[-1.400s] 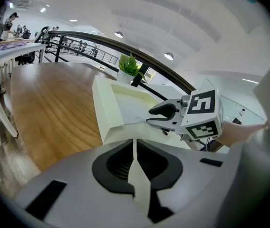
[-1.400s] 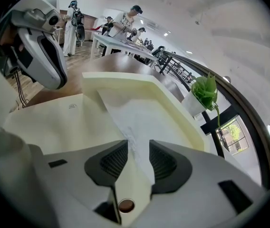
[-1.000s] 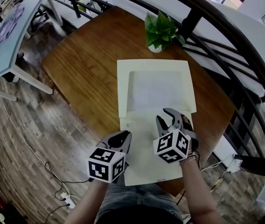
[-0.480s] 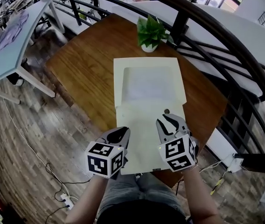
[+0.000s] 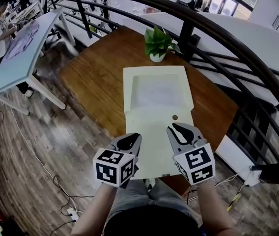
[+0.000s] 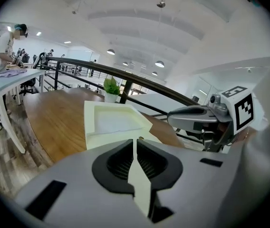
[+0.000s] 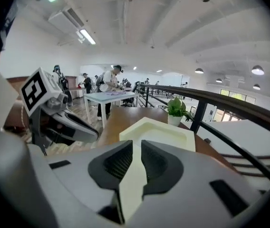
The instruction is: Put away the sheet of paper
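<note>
My right gripper (image 5: 176, 128), wide open a second ago, has been closing onto the cream envelope (image 5: 154, 114); my left gripper (image 5: 133, 137) clamps its near edge.

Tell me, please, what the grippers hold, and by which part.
The cream folder, by its near edge: left gripper clamped; right gripper has just been closing on it.

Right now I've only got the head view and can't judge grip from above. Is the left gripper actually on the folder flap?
Observer: Yes. In the left gripper view the left gripper has its fingers shut on the cream flap, which runs between them.
Operator: And the right?
Observer: Same. In the right gripper view the right gripper has the cream flap between its fingers, which have just been closing and press it from both sides.
</note>
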`<state>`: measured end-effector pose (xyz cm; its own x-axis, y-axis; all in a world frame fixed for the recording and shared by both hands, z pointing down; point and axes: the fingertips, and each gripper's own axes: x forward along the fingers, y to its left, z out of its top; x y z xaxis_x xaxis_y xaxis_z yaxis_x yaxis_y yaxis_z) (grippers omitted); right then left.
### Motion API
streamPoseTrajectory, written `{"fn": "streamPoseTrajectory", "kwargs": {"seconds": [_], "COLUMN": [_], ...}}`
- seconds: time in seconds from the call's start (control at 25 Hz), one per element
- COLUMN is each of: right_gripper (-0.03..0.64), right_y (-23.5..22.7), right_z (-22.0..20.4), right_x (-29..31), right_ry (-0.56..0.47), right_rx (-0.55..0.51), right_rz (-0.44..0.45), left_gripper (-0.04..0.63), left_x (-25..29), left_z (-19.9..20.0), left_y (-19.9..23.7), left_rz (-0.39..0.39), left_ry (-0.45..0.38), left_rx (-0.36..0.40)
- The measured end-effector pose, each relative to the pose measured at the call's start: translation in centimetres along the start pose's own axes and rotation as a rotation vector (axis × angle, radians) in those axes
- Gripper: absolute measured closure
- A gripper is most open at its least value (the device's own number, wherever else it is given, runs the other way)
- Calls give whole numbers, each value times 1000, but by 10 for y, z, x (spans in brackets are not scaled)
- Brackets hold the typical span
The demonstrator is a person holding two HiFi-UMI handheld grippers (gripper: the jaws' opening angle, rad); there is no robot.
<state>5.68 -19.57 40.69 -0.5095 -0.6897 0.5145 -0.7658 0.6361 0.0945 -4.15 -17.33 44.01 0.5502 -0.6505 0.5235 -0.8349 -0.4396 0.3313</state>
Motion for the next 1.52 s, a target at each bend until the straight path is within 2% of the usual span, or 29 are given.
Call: {"fn": "streamPoseTrajectory", "kwargs": {"seconds": [0.2, 0.76, 1.0, 1.2, 1.52], "right_gripper": [552, 586, 589, 591, 591], "right_y": [4, 7, 15, 18, 25], "right_z": [15, 19, 29, 27, 22], "right_x": [-19, -55, -59, -56, -56], "right_ry": [-87, -164, -215, -210, -238], "right_rx": [79, 98, 111, 138, 212], "right_rz": [24, 24, 63, 52, 76], "left_gripper": [561, 561, 561, 561, 561], "left_x": [-7, -21, -24, -22, -24], "left_z": [12, 35, 34, 32, 29], "left_y": [-11, -34, -40, -48, -47], "left_rz": [-1, -48, -70, -111, -111], "left_ry": [-33, -96, -88, -91, -80], "left_rx": [37, 123, 133, 136, 134]}}
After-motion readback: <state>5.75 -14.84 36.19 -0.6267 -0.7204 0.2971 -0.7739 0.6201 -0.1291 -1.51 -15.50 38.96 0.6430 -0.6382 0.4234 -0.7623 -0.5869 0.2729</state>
